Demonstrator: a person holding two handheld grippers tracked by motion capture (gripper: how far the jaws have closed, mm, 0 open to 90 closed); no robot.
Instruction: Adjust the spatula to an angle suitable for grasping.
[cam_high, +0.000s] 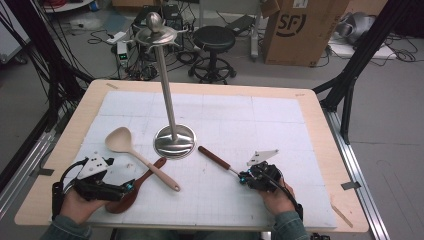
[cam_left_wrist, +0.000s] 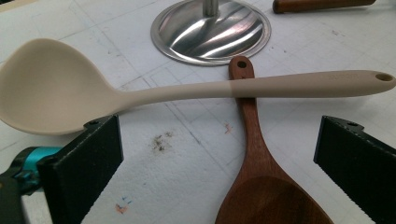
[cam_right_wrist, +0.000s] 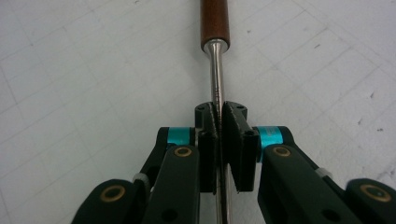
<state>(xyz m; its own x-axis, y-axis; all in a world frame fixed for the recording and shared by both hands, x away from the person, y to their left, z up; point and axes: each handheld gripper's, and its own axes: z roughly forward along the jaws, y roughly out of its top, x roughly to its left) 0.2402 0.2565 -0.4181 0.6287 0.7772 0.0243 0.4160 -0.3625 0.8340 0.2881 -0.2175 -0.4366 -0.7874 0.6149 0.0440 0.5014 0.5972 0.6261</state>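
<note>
My right gripper (cam_high: 243, 176) (cam_right_wrist: 220, 112) is shut on the thin metal shaft (cam_right_wrist: 215, 70) of a utensil with a brown wooden handle (cam_high: 214, 157) (cam_right_wrist: 215, 23), which lies on the white mat pointing toward the stand. At the front left my left gripper (cam_high: 131, 186) (cam_left_wrist: 218, 128) stands open, its jaws wide on either side of a dark wooden spoon (cam_high: 137, 187) (cam_left_wrist: 254, 154) without touching it. A beige silicone spoon (cam_high: 140, 156) (cam_left_wrist: 187, 91) lies across that spoon's handle. A tall steel hanging stand (cam_high: 174, 140) (cam_left_wrist: 210, 35) rises from the middle of the mat.
A white gridded mat (cam_high: 260, 125) covers most of the wooden table (cam_high: 320, 115). Beyond the far edge stand a black stool (cam_high: 214, 45) and a cardboard box (cam_high: 300, 30), with cables on the floor. The stand's hooked top (cam_high: 156, 31) reaches high over the table.
</note>
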